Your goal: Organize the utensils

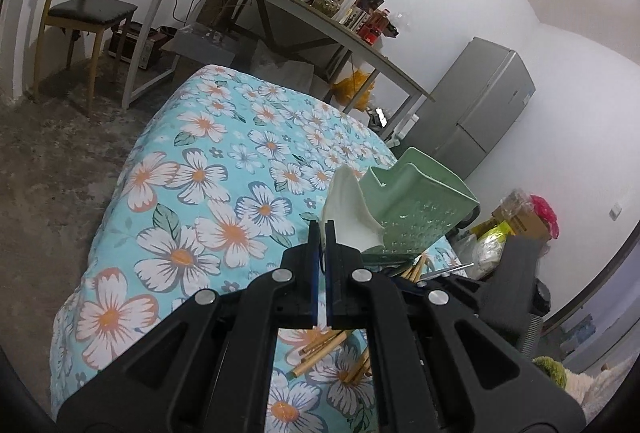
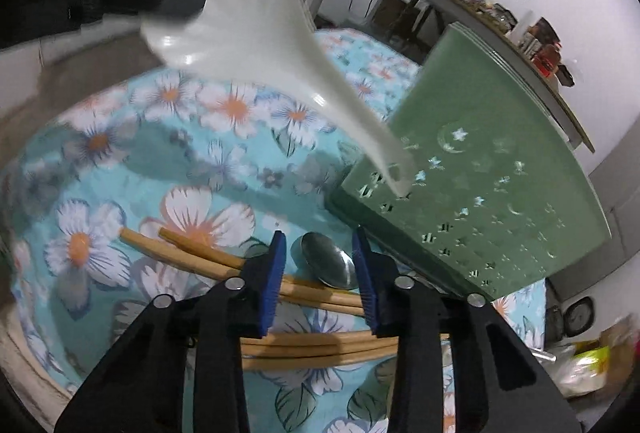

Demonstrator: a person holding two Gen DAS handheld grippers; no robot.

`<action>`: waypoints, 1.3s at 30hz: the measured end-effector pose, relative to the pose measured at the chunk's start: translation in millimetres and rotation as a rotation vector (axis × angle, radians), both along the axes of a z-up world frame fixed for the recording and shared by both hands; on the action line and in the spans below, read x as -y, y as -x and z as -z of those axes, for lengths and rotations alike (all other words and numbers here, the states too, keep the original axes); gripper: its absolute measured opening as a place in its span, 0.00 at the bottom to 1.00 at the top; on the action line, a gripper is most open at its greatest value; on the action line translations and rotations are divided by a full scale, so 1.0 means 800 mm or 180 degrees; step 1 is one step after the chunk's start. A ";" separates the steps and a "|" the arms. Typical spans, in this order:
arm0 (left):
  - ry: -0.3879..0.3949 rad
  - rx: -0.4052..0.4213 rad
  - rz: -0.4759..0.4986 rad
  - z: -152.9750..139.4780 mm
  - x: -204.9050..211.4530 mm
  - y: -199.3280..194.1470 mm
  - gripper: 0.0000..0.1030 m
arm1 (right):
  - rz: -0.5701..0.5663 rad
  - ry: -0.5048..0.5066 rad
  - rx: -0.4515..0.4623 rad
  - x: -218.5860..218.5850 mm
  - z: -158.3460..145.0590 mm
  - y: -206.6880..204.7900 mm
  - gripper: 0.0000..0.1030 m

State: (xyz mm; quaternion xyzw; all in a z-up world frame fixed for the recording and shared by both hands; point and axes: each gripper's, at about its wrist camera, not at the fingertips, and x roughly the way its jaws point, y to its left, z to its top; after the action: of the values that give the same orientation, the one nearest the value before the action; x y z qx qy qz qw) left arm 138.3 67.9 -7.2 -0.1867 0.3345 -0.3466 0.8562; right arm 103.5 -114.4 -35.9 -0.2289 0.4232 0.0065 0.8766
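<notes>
Chopsticks lie scattered across the floral tablecloth, so most of the sorting looks undone to me. My left gripper has its blue pads pressed nearly together, pinching the edge of a white ladle-like spoon, which hangs in the air just beside the green utensil holder. From my right wrist view, that white spoon looks blurred, its narrow handle end pointing down at the holder's star-punched wall; I cannot tell whether it touches.

My right gripper is spread wide and holding nothing, hovering low over a metal spoon that rests on top of the bamboo chopsticks. I count at least 5 sticks on the cloth, some under my fingers.

No utensil shows inside the holder from either view, though its inside is mostly hidden. My judgement: the white spoon is the 1st item close to going in, and the metal spoon and all chopsticks remain.
</notes>
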 end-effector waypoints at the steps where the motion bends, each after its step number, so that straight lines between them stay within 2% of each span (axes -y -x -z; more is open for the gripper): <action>1: 0.0011 0.0000 0.0008 0.001 0.000 -0.001 0.01 | 0.0028 0.0060 -0.0056 -0.002 0.004 -0.004 0.30; 3: 0.0046 0.0001 0.0032 0.005 -0.002 -0.004 0.01 | 0.0100 0.0150 -0.0164 -0.003 0.010 -0.011 0.25; 7: 0.0098 0.0004 0.0055 0.008 -0.003 -0.008 0.02 | 0.0221 0.0274 -0.0257 -0.007 0.017 -0.019 0.25; 10: 0.0121 0.0011 0.0066 0.008 -0.004 -0.007 0.02 | 0.0232 0.0332 -0.0288 -0.015 0.021 -0.023 0.15; 11: 0.0124 0.0019 0.0065 0.007 -0.005 -0.006 0.02 | 0.0245 0.0317 -0.0297 -0.017 0.022 -0.023 0.10; 15: 0.0143 0.0089 0.0070 0.000 -0.007 0.000 0.02 | 0.0302 0.0275 -0.0192 -0.027 0.015 -0.016 0.08; 18: 0.0148 0.0158 0.0078 -0.009 -0.007 0.006 0.02 | 0.0388 0.0102 -0.0043 -0.021 -0.009 -0.008 0.07; 26: 0.0159 0.0456 0.0081 -0.052 -0.006 0.029 0.01 | 0.0617 -0.0658 0.0336 0.027 -0.082 0.037 0.03; 33: 0.0154 0.0640 0.0065 -0.088 -0.006 0.041 0.01 | 0.0739 -0.1269 0.0603 0.081 -0.119 0.071 0.02; 39: 0.0025 0.0793 0.0027 -0.113 0.000 0.044 0.01 | 0.0739 -0.1659 0.0746 0.114 -0.144 0.081 0.02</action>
State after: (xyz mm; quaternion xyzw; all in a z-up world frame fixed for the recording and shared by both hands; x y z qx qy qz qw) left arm 103.2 67.6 83.5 -0.1443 0.2249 -0.3720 0.8889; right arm 38.4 -205.2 79.7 0.0543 0.3266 -0.0119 0.9435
